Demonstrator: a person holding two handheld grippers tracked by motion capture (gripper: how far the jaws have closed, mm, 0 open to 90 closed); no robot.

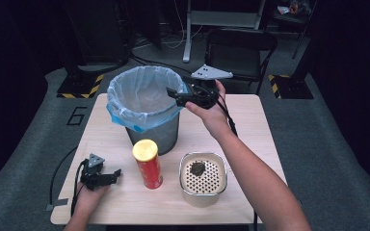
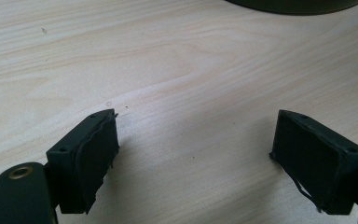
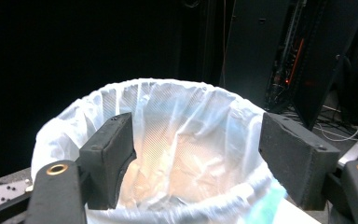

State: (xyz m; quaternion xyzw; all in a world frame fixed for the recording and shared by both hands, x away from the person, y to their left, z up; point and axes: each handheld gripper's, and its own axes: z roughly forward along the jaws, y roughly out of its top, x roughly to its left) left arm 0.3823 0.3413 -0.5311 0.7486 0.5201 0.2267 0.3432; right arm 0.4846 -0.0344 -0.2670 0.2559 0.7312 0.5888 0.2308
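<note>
A metal waste bin (image 1: 160,129) lined with a pale blue bag (image 1: 139,96) stands at the back of the wooden table (image 1: 250,125). My right gripper (image 1: 174,94) hovers at the bin's right rim, pointing over its mouth. In the right gripper view the right gripper (image 3: 196,158) is open and empty, with the bag liner (image 3: 186,126) just beyond it. My left gripper (image 1: 117,173) rests on the table at the front left. Seen in the left gripper view, the left gripper (image 2: 193,144) is open over bare wood, holding nothing.
A red tube can with a yellow lid (image 1: 147,163) stands upright in front of the bin. To its right sits a cream perforated container (image 1: 203,185) with a small dark lump (image 1: 197,168) on it. A black chair (image 1: 241,48) stands behind the table.
</note>
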